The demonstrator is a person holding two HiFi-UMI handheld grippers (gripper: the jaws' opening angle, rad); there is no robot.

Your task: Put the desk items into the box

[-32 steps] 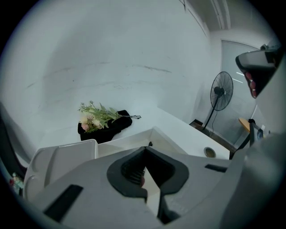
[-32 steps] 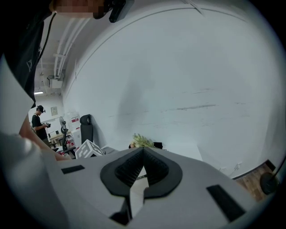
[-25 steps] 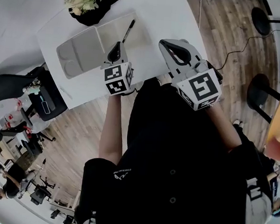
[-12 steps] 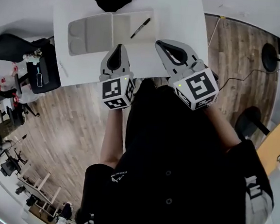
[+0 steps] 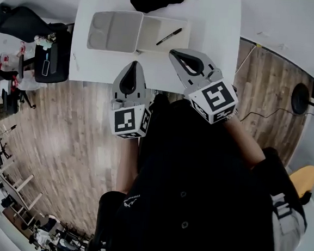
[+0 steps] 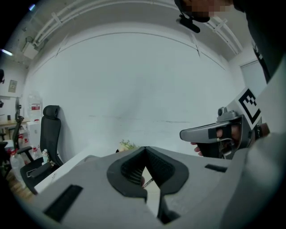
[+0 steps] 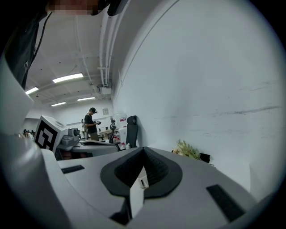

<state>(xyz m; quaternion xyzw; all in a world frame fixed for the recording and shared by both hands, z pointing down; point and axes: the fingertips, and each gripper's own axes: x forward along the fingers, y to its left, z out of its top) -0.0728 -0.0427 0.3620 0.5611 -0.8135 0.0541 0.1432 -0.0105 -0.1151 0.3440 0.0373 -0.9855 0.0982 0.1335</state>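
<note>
Head view: the desk (image 5: 220, 24) fills the top of the frame, higher than a second ago. The open box (image 5: 115, 30) lies upper left of centre, with the pen (image 5: 169, 36) on its paler right half. The left tongs (image 5: 132, 65) and right tongs (image 5: 177, 54) have drawn back – the left no longer overlaps the box.

Left gripper view: the tongs are clenched and empty, the pen beyond their tips.

Right gripper view: these tongs are clenched too – nothing between them.
</note>
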